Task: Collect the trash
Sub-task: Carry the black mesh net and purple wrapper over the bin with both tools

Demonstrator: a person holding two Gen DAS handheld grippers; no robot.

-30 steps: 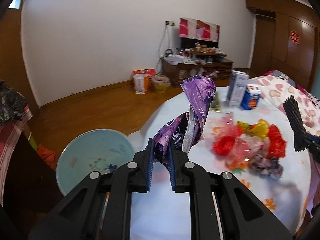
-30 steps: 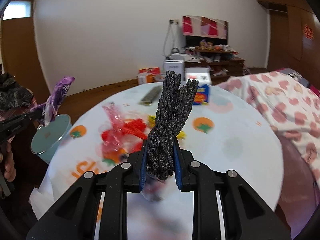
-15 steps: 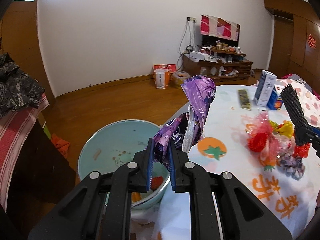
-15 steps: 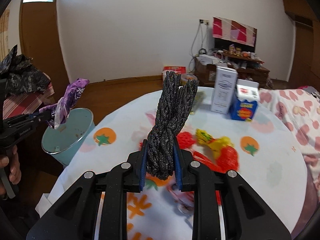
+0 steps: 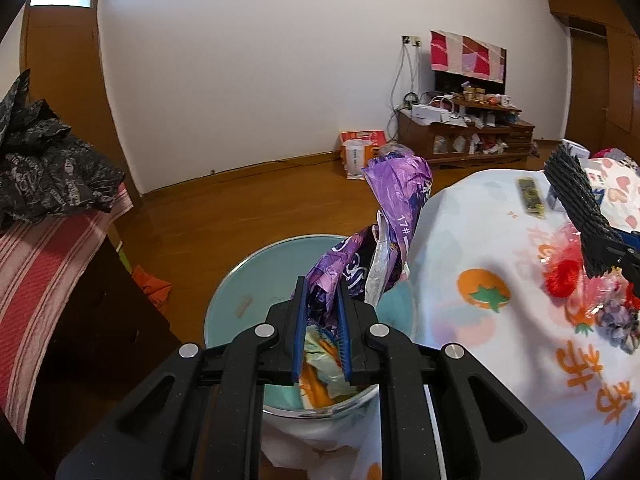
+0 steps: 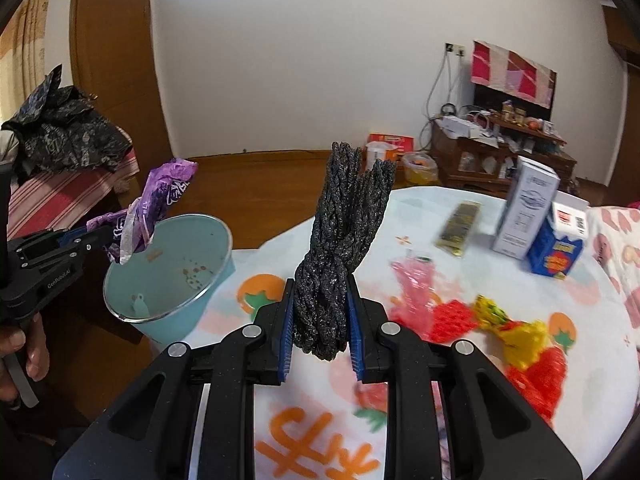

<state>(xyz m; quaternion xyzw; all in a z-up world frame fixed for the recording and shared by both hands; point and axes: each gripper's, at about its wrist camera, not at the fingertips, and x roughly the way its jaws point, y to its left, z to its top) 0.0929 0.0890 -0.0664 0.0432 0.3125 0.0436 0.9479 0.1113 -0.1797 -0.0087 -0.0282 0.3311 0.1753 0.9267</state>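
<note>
My left gripper is shut on a crumpled purple snack wrapper and holds it over the light blue trash bin, which has scraps inside. The right wrist view shows the same wrapper above the bin's rim, held by the left gripper. My right gripper is shut on a black foam net, held above the round table. The net also shows at the right in the left wrist view.
Red, pink and yellow foam nets lie on the tablecloth, with a dark wrapper, a white carton and a blue carton at the far side. A striped cloth with a black bag sits left of the bin.
Both grippers swung left. The left gripper carried the purple wrapper from over the table edge to above the bin. The right gripper, still holding the black net, moved toward the bin side.
</note>
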